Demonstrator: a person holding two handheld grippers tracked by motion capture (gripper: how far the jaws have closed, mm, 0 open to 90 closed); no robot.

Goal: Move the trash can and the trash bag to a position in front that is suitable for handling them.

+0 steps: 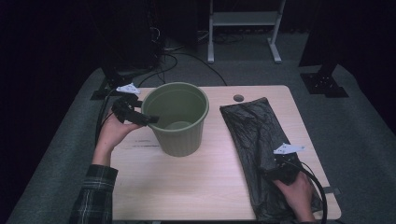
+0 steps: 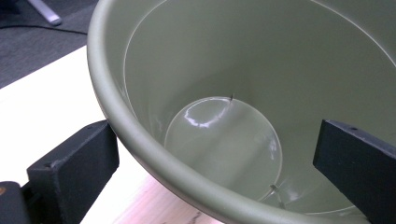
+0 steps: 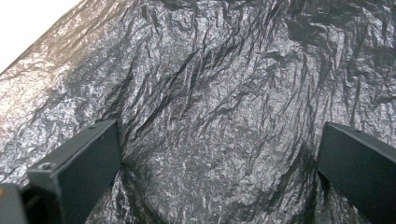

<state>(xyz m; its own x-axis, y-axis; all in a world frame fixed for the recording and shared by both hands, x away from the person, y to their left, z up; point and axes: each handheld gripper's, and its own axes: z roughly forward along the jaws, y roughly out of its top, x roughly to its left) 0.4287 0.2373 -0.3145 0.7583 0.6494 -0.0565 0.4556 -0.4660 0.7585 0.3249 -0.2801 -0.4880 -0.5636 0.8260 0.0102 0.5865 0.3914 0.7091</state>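
Dark room, grey carpet, pale wood worktop (image 1: 187,182). We have the green bin (image 1: 180,119) upright toward the worktop's far left, and the black bag (image 1: 254,135) lying flat along the right edge, its long axis running from the far edge to the near right corner. Our left gripper (image 1: 140,116) is at the bin's left rim; in the left gripper view the jaws stand open and straddle the rim (image 2: 140,135), one jaw outside the wall, one inside over the bin's bottom, not yet pinched. Our right gripper (image 1: 275,172) sits on the near end of the bag; in the right gripper view the jaws are spread wide with crinkled plastic (image 3: 210,116) between and ahead of them, nothing gripped. Key relation: bag lies right of the bin, well apart, lengthwise away from us, so the right hand is the nearer one to it. We judge a pinch at this near end comes next, left steadying the bin.
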